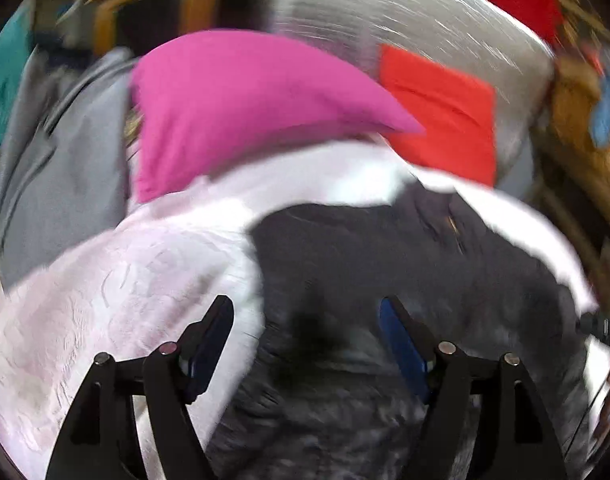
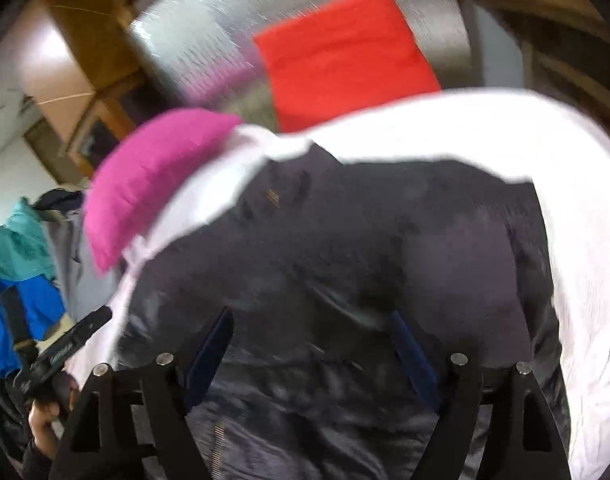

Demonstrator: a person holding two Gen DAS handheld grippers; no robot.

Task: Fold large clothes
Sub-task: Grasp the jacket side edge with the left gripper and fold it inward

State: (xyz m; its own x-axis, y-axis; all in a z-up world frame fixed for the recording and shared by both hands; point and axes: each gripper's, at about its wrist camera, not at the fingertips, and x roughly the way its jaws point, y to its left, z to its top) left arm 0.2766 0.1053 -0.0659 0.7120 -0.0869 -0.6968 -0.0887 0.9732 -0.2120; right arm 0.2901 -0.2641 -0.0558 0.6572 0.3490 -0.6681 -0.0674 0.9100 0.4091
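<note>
A dark grey, slightly shiny garment (image 1: 405, 280) lies spread on a white sheet (image 1: 117, 288). In the left wrist view my left gripper (image 1: 305, 304) hovers over the garment's left edge, where dark cloth meets white sheet. Its jaws stand wide apart and the pads touch nothing. The right wrist view shows the same garment (image 2: 345, 248) filling the middle, with my right gripper (image 2: 311, 316) above it, also open and holding nothing. At that view's lower left a hand (image 2: 45, 420) holds the left gripper (image 2: 99, 318). Both pictures are blurred.
A pink pillow (image 1: 233, 108) lies beyond the sheet, with a folded red cloth (image 1: 441, 112) on a silvery mat (image 1: 385, 8) behind it. A grey garment (image 1: 65, 168) hangs at the left. Teal and blue clothes (image 2: 17, 248) hang further left, and wooden furniture (image 1: 153, 12) stands behind.
</note>
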